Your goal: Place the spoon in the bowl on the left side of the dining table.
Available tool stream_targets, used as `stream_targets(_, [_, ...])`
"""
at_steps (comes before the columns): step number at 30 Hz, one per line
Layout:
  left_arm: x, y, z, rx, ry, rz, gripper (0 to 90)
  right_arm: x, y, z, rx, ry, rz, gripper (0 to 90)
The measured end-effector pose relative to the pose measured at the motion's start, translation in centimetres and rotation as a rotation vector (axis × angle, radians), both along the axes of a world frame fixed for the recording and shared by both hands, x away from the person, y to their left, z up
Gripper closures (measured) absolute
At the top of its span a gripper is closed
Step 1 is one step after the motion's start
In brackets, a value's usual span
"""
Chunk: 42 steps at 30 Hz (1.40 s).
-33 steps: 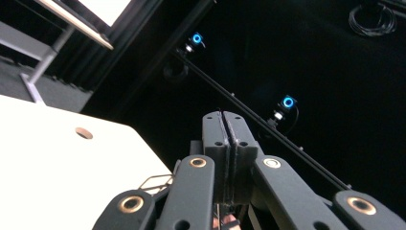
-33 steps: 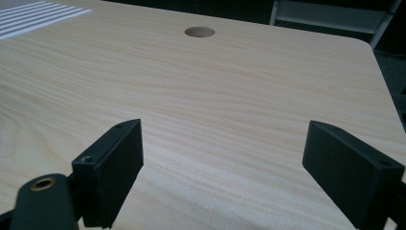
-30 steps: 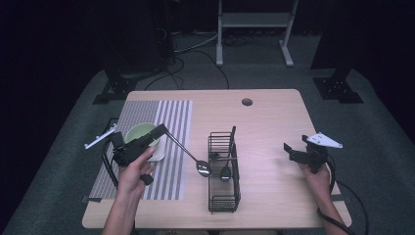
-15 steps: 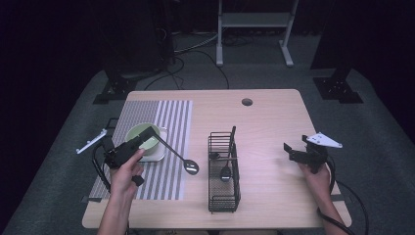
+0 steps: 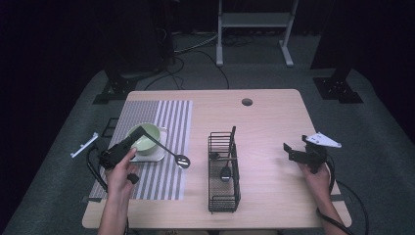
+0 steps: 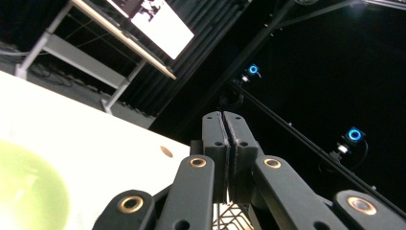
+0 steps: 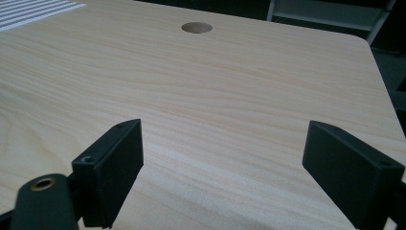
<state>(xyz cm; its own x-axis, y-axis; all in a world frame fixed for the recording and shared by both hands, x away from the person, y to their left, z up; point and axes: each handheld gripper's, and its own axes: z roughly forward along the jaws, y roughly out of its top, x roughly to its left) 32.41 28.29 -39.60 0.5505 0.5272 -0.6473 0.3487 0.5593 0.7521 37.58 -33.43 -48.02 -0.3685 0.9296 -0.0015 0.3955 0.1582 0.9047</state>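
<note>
My left gripper [image 5: 141, 131] is shut on the end of a long black spoon handle. The spoon slants down to the right, and its shiny head [image 5: 182, 160] is over the right edge of the striped placemat [image 5: 169, 115]. The jaw tips are at the near rim of a green bowl [image 5: 145, 137] on a white square dish [image 5: 152, 156]. In the left gripper view the jaws [image 6: 224, 117] are pressed together and point upward, with the green bowl [image 6: 26, 191] low at the left. My right gripper [image 5: 293, 152] [image 7: 222, 158] is open over bare wood at the table's right.
A black wire rack [image 5: 223, 193] stands mid-table with a spoon [image 5: 225, 172] and another dark utensil [image 5: 232, 134] in it. A round hole [image 5: 247, 102] [image 7: 196, 27] is in the tabletop near the far edge. Cables trail off both gripper hands.
My left hand has moved left and a little down, carrying the spoon with it. The spoon head has gone from beside the rack to the placemat's right edge. The right gripper has kept still.
</note>
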Motion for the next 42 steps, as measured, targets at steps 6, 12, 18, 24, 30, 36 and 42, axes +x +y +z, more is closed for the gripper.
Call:
stream_targets(6, [-0.1, 0.8, -0.3, 0.002, 0.001, 0.031, 89.0, 0.0, 0.0, 0.0, 0.002, 0.001, -0.002, 12.9])
stream_targets(12, [0.1, 1.2, -0.9, 0.003, 0.016, 0.047, 89.0, 0.0, 0.0, 0.0, 0.003, 0.000, 0.000, 12.9])
stream_targets(18, [0.2, 1.4, -1.1, 0.006, 0.021, 0.050, 89.0, 0.0, 0.0, 0.0, 0.002, 0.001, 0.000, 12.9])
stream_targets(24, [0.3, 1.4, -1.3, 0.005, 0.024, 0.052, 88.9, 0.0, 0.0, 0.0, 0.000, 0.001, -0.001, 12.9])
stream_targets(30, [0.4, 1.3, -1.4, 0.007, 0.033, 0.058, 89.0, 0.0, 0.0, 0.0, 0.000, 0.002, -0.001, 12.9])
stream_targets(36, [0.5, 1.3, -0.9, 0.016, 0.028, 0.050, 89.0, 0.0, 0.0, 0.0, 0.001, 0.005, -0.002, 12.9])
stream_targets(42, [1.0, 1.5, -0.4, 0.029, 0.018, 0.064, 89.0, 0.0, 0.1, 0.0, -0.011, 0.003, -0.007, 12.9])
